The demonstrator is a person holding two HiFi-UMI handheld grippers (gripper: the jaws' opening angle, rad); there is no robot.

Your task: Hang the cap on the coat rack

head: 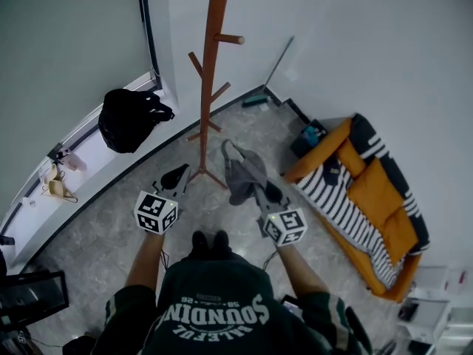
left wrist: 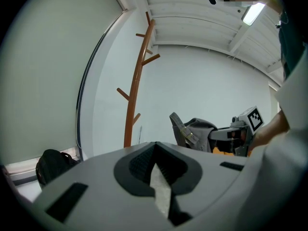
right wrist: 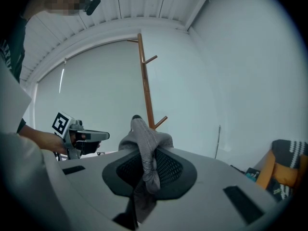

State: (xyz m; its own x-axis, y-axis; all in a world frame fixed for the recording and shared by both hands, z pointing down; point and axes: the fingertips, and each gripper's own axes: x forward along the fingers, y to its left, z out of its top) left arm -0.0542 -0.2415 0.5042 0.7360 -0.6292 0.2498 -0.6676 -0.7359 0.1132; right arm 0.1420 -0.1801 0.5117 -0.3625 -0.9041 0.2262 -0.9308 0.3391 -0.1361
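grey cap (right wrist: 140,134) hangs clamped between right gripper (right wrist: 144,157) jaws, while left gripper (left wrist: 155,152) jaws rest together.

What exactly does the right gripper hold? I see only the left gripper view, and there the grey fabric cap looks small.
Observer: The right gripper view shows the right gripper shut on a fold of the grey fabric cap.
Operator: Where does the base of the brown wooden coat rack stand?
Observer: The head view shows its feet on the grey floor, ahead of the person's dark shoes.
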